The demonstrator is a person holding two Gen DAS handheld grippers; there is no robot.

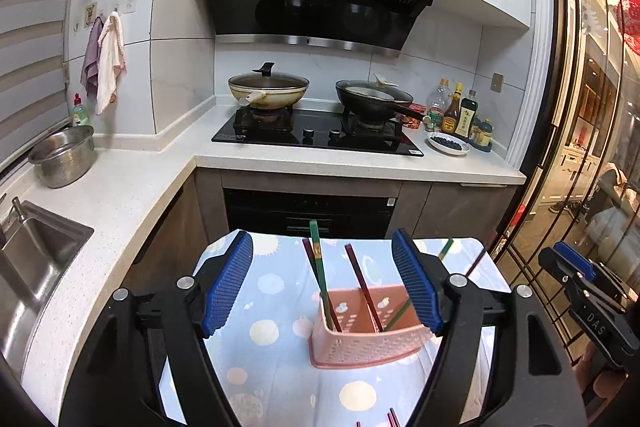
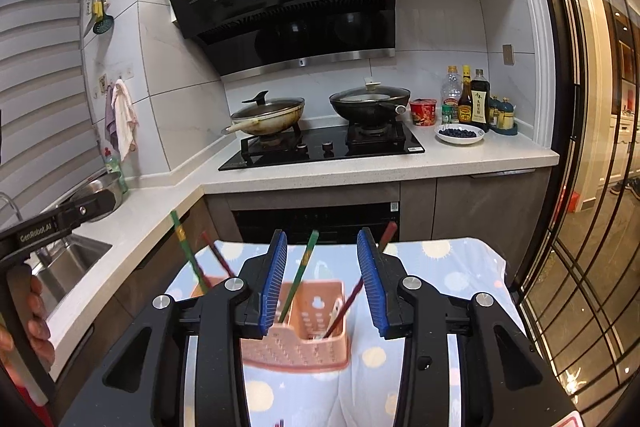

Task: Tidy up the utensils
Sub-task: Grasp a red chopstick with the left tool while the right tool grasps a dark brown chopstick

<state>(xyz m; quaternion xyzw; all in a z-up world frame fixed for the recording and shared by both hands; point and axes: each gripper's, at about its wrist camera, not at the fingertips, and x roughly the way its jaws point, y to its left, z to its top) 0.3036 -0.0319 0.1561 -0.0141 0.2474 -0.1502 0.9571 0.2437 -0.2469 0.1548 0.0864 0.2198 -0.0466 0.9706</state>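
A pink perforated utensil basket (image 1: pixel 368 343) stands on a table with a blue patterned cloth (image 1: pixel 260 307). Several green and dark red chopsticks (image 1: pixel 320 267) lean upright in it. My left gripper (image 1: pixel 324 287) is open and empty, held just above and before the basket. My right gripper (image 2: pixel 322 283) is open and empty, its blue pads on either side of the basket (image 2: pixel 304 343) and its chopsticks (image 2: pixel 300 275). More chopstick ends (image 1: pixel 392 419) lie on the cloth at the near edge. The right gripper also shows in the left wrist view (image 1: pixel 580 279).
An L-shaped white counter (image 1: pixel 132 187) holds a steel sink (image 1: pixel 32 259), a steel colander (image 1: pixel 64 155), a black hob with two lidded pans (image 1: pixel 320 99), sauce bottles (image 1: pixel 460 111) and a bowl of blueberries (image 1: pixel 448 145). A glass door (image 1: pixel 592 147) stands at right.
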